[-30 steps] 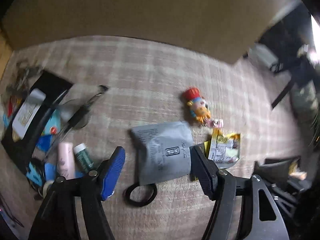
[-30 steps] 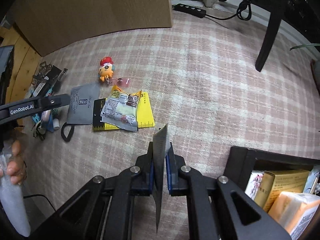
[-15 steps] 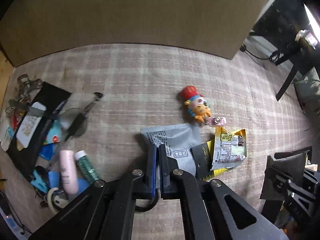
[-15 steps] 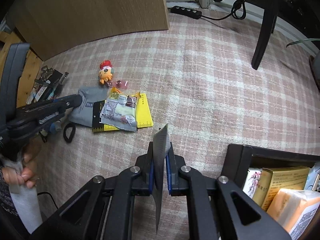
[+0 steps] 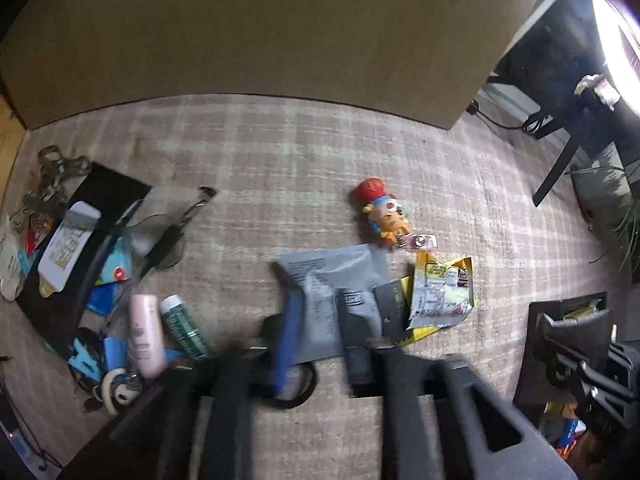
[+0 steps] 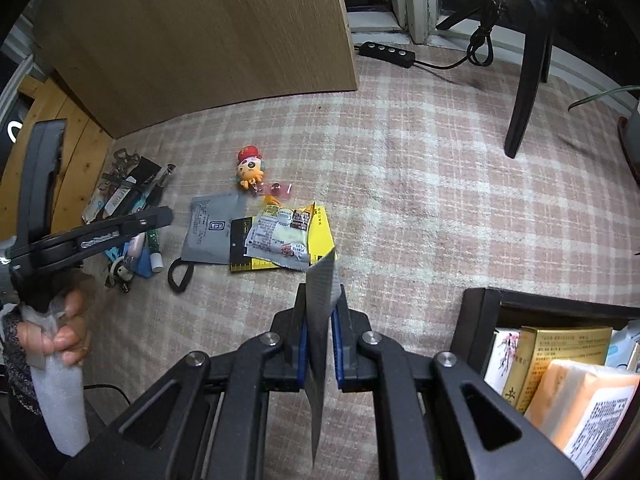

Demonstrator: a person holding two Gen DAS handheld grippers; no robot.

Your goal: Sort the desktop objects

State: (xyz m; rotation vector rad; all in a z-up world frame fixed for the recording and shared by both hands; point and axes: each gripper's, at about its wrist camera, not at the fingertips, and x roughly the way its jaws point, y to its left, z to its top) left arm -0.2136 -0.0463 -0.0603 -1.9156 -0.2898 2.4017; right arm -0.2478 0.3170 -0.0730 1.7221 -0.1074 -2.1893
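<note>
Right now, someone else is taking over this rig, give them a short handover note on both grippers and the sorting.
Right gripper: shut on a thin grey packet held edge-up, near the black storage box that already holds cartons.
Left gripper: jaws opening over the grey pouch; the blurred view leaves it unclear whether the pouch is gripped.
On the plaid cloth: the pouch, a snack packet on a yellow ruler, an orange toy figure, a black hair tie, and a pile of small items at the left.
Left to do: place the held packet, then sort the rest.
</note>
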